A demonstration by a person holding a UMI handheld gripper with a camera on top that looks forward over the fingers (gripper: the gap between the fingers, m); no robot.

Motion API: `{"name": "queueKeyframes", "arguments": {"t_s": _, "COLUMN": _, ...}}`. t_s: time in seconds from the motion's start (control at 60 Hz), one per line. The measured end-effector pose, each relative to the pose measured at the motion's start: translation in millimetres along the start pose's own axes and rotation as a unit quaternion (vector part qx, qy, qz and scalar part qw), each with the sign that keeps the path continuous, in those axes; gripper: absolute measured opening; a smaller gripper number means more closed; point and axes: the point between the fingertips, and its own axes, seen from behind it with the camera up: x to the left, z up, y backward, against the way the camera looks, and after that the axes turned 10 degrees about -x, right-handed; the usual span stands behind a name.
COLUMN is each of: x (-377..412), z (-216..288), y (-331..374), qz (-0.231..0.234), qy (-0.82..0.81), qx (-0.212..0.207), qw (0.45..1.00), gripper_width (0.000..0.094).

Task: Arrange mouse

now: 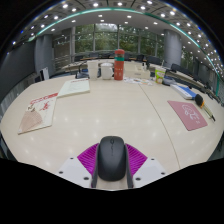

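My fingers (112, 168) sit low over a pale, wide surface (110, 115), and a black mouse (112, 156) is between them. The purple pads (88, 156) flank the mouse on both sides and look to be pressed against its flanks, so I am holding it, with its rounded back toward me and its front pointing away across the surface. I cannot tell whether its underside touches the surface or is lifted just above it.

Beyond the mouse the surface is bare for a stretch. To the left lies a pinkish booklet (38, 113) with pictures on its cover; any print on it is too small to read. Behind it, further back, is a flat white sheet or folder (73, 87). To the right lies a pink rectangular folder (187, 114), with some white and blue papers (183, 91) beyond it.

At the far edge stands a tall orange and red container (118, 67), beside a white box (105, 70); its label cannot be read. A yellowish-green object (160, 74) stands further right. Dark chairs (82, 72) and large windows (120, 40) are behind, under rows of ceiling lights (96, 6).
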Motion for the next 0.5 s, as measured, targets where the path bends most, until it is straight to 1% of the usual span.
{"name": "queueKeyframes", "arguments": {"t_s": 0.083, "x": 1, "z": 0, "y": 1, "qz": 0.010, "qy": 0.003, "qx": 0.006, "qw": 1.000, "gripper_width": 0.0366}}
{"name": "queueKeyframes", "arguments": {"t_s": 0.133, "x": 1, "z": 4, "y": 3, "qz": 0.018, "qy": -0.004, "qx": 0.007, "qw": 1.000, "gripper_width": 0.0358}}
{"name": "queueKeyframes", "arguments": {"t_s": 0.217, "x": -7, "z": 24, "y": 12, "qz": 0.019, "qy": 0.001, "qx": -0.008, "qw": 1.000, "gripper_width": 0.0333}}
{"name": "queueKeyframes", "arguments": {"t_s": 0.3, "x": -14, "z": 64, "y": 27, "qz": 0.029, "qy": -0.006, "qx": -0.037, "qw": 0.999, "gripper_width": 0.0332}}
{"name": "queueKeyframes", "arguments": {"t_s": 0.367, "x": -30, "z": 109, "y": 40, "qz": 0.034, "qy": -0.014, "qx": -0.070, "qw": 0.997, "gripper_width": 0.0333}}
{"name": "queueKeyframes", "arguments": {"t_s": 0.5, "x": -91, "z": 198, "y": 50, "qz": 0.039, "qy": -0.011, "qx": -0.138, "qw": 0.990, "gripper_width": 0.0331}}
